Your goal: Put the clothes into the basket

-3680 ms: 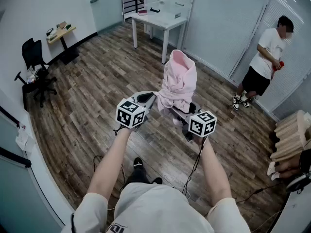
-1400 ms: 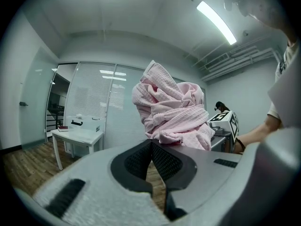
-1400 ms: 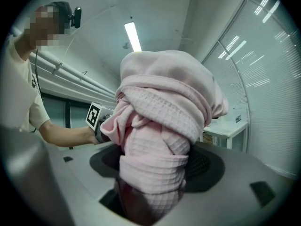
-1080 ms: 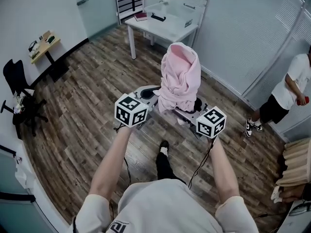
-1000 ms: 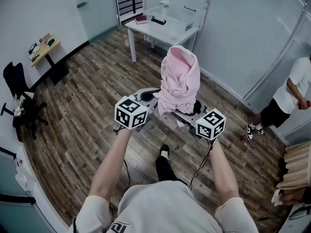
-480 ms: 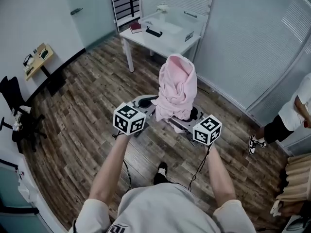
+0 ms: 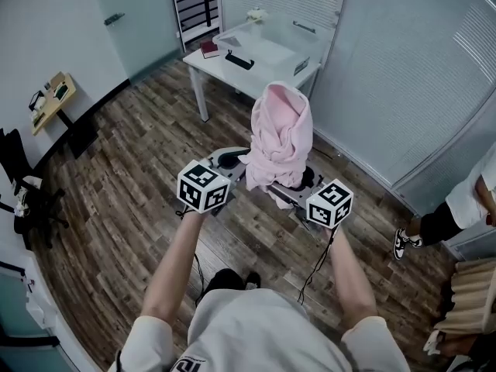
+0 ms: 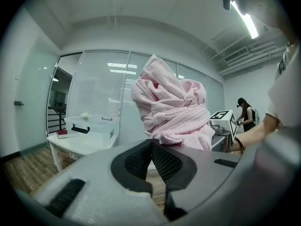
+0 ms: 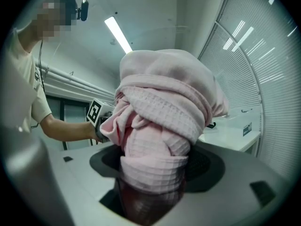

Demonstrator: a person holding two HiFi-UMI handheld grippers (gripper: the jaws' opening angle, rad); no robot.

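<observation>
A bundle of pink waffle-weave clothes (image 7: 280,134) stands upright between my two grippers, chest-high above the wooden floor. My right gripper (image 7: 288,186) is shut on its lower end; in the right gripper view the cloth (image 9: 164,121) fills the space between the jaws (image 9: 153,173). My left gripper (image 7: 236,161) sits just left of the bundle. In its own view the left gripper (image 8: 151,147) has its pads closed with nothing between them, and the clothes (image 8: 171,112) rise just beyond the tips. No basket shows in any view.
A white table (image 7: 232,72) with a clear box (image 7: 271,37) stands ahead by a blind-covered glass wall. A person (image 7: 465,200) stands at the far right. A black chair (image 7: 19,184) and a small side table (image 7: 50,95) are at the left wall.
The view has swung and moved closer to the white table; the person at right has slid to the frame's edge. Both grippers and the pink bundle keep the same pose.
</observation>
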